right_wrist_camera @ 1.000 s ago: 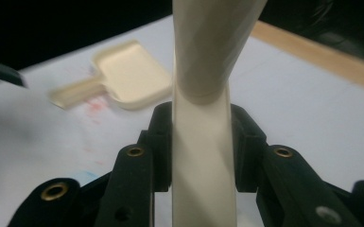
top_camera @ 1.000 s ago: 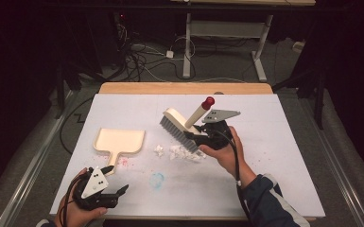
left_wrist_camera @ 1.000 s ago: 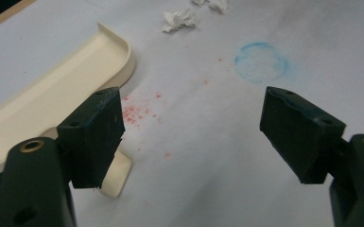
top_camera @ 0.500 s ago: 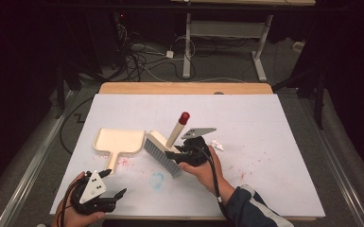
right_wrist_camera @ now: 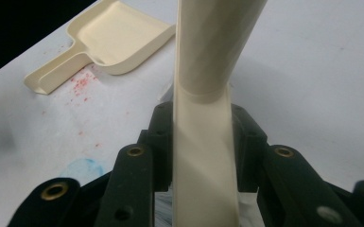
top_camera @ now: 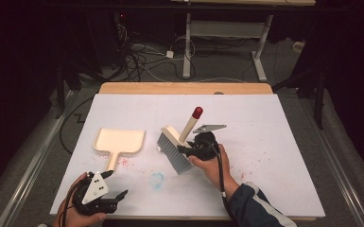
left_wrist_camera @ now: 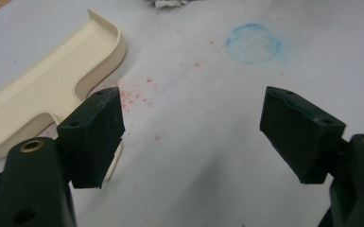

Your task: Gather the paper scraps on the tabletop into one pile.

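While the right hand-held gripper pinches the brush handle, the dustpan lies at its 9 o'clock; the left hand-held gripper stands spread above the desk.

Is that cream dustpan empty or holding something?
Empty: the dustpan lies flat with a bare cream tray; white scraps lie outside it.

A dim lab or workshop. A white-topped work table stands on a grey floor, lit brightly against dark surroundings. Beyond the table's far edge, a tangle of black and white cables lies on the floor. Just beside the cables, also beyond the table, stand the white metal legs of a second bench.
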